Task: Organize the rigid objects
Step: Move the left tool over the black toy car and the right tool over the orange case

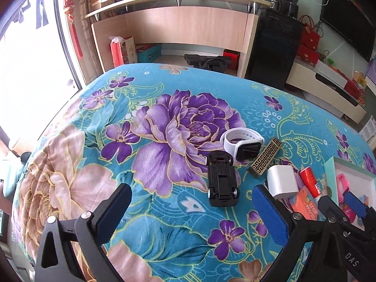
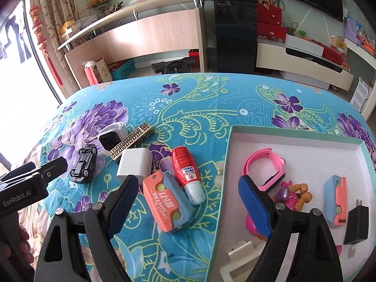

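Rigid objects are split: several already gathered in the tray (image 2: 293,138) at right, while the toy car (image 1: 222,179) lies upside down on the blanket (image 1: 164,223), loose. Both grippers' jaws are spread wide, nothing held.

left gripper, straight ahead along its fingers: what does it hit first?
Most likely the black toy car, lying upside down on the blanket just ahead of the open left gripper, slightly right of centre. Depth is unclear under fisheye; the white smartwatch sits beyond it.
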